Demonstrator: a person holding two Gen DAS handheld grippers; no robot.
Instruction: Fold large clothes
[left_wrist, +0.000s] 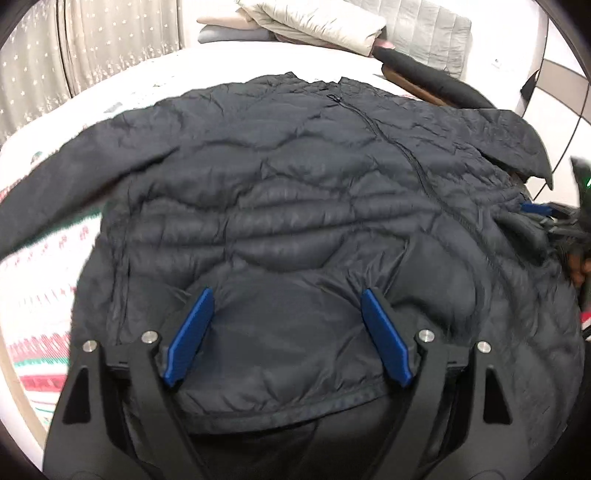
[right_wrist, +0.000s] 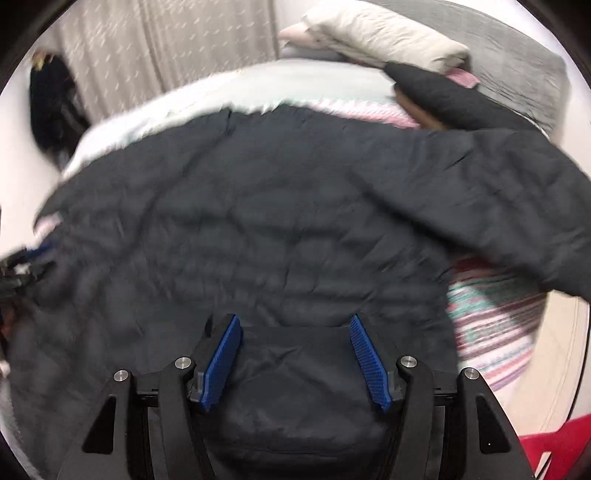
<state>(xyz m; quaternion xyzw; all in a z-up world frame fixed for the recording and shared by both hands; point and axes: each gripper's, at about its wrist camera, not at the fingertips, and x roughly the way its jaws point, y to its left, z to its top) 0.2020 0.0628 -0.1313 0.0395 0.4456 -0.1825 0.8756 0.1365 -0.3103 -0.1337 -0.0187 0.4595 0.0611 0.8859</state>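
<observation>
One dark quilted jacket (left_wrist: 280, 192) lies spread front-up across a patterned bedspread (left_wrist: 44, 306), while two grippers, left (left_wrist: 286, 299) and right (right_wrist: 293, 321), hover above its hem, both jaws apart, empty.

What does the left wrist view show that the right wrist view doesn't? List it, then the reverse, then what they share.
Only the left wrist view: the jacket's zipper, sharp quilting, and the hem between the open left gripper.

Only the right wrist view: the open right gripper and something red at lower right; the view is blurred.

Both: the dark jacket spread on the bed, and a beige pillow.
</observation>
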